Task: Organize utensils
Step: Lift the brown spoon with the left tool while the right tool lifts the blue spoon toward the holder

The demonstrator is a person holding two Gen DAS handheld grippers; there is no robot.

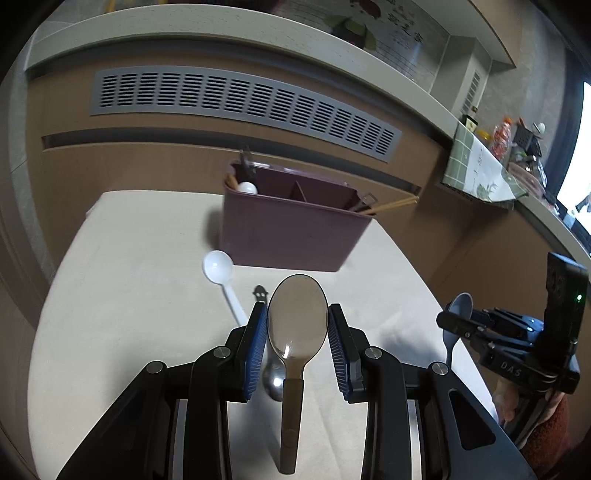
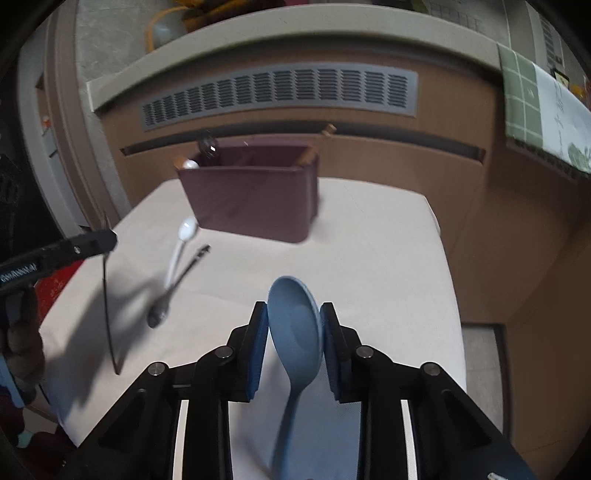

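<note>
On my right gripper's [image 1: 448, 319] body I read "DAS"; the left gripper's [image 2: 110, 236] side label is too blurred to read. My left gripper [image 1: 297, 325] is clamped on the bowl of a metal spoon [image 1: 297, 317], handle hanging toward me. My right gripper [image 2: 294, 321] grips a blue spoon [image 2: 295, 325] by its bowl. On the bench [image 1: 129, 314], a white spoon [image 1: 218, 267] and a dark spoon [image 2: 162, 310] lie near the maroon caddy [image 1: 291, 236] at the far end.

A pale table [image 1: 110, 295] is standing against a brown wood panel [image 1: 184, 147] that is carrying a long grey vent [image 1: 243, 99] under a light ledge [image 1: 221, 33]. Daylight is coming through a window [image 1: 576, 177] at the right — a green-checked cloth [image 2: 524, 103] is hanging over the counter beside it.
</note>
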